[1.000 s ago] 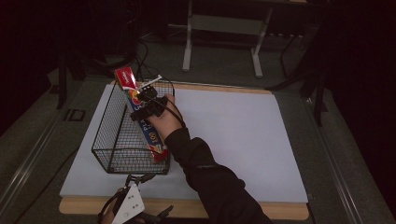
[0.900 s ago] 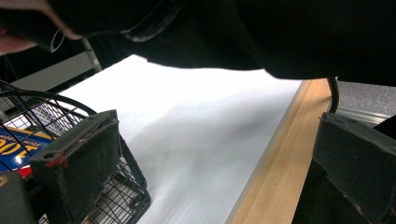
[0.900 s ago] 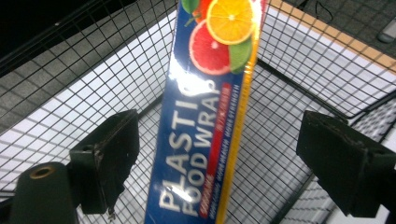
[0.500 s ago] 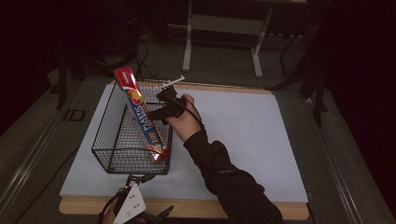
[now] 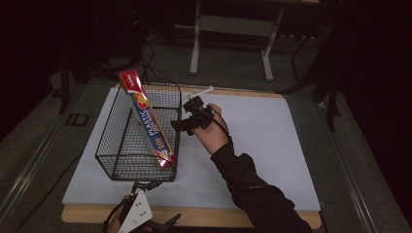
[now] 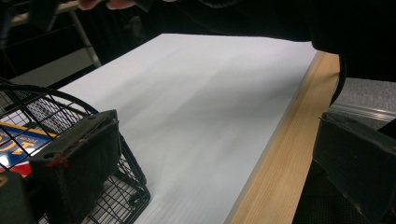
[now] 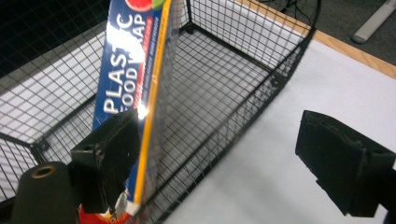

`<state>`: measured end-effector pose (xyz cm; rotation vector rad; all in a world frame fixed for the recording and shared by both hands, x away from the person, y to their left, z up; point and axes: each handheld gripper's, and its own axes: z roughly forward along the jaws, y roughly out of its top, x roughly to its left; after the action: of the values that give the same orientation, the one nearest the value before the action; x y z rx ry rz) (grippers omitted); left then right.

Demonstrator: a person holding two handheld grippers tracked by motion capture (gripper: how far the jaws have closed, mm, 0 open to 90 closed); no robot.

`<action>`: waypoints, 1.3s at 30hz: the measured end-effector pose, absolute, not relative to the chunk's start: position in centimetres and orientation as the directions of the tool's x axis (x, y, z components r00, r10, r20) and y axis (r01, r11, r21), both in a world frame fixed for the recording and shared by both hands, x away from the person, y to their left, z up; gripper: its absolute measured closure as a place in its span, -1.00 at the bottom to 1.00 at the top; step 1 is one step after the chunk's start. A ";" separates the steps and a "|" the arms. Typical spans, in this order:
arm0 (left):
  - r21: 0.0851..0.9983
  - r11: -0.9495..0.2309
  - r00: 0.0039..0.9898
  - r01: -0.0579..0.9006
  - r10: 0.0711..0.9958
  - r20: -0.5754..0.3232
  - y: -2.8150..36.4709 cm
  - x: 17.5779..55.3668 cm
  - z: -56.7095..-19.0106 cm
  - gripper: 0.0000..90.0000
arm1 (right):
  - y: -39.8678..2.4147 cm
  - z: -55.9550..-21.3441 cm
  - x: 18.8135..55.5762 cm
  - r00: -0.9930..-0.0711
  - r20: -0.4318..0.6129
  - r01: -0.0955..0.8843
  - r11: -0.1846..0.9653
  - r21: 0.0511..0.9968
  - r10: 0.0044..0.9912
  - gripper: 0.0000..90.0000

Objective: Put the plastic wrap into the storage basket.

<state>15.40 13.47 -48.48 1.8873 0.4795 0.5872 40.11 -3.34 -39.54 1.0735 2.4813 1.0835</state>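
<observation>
Your right claw (image 5: 187, 121) has let go of the box (image 5: 145, 116) and pulled back just outside the basket (image 5: 116, 145), its jaws now spread wide and empty. That box, a second ago under your hand, leans tilted inside the basket, top end past the far rim. Your left claw (image 5: 145, 224) hangs off the desk (image 5: 272, 145) edge near the basket, jaws wide open, empty.
</observation>
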 end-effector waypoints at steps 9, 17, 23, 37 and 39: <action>0.927 -0.369 0.799 0.059 0.574 0.178 13.4 15.4 -48.5 -0.96 | -6.5 -40.9 39.0 -0.701 0.069 0.532 0.456 0.713 0.710 -0.70; 0.926 -0.372 0.798 0.059 0.576 0.180 13.3 15.4 -48.6 -0.96 | -9.6 -42.3 38.3 -0.684 0.072 0.541 0.438 0.718 0.726 -0.70; 0.925 -0.376 0.796 0.059 0.576 0.184 13.3 15.4 -48.6 -0.96 | -12.0 -43.5 38.2 -0.667 0.099 0.561 0.410 0.719 0.739 -0.70; 0.925 -0.376 0.796 0.062 0.577 0.181 13.2 15.5 -48.6 -0.96 | -16.6 -46.1 36.8 -0.629 0.125 0.604 0.381 0.700 0.767 -0.70; 0.924 -0.376 0.796 0.062 0.577 0.181 13.2 15.5 -48.6 -0.96 | -17.0 -46.5 36.7 -0.627 0.123 0.608 0.384 0.695 0.769 -0.70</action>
<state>15.49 13.20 -48.62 1.8981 0.4840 0.5927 36.69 -16.99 -46.50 1.2264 2.4230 1.0745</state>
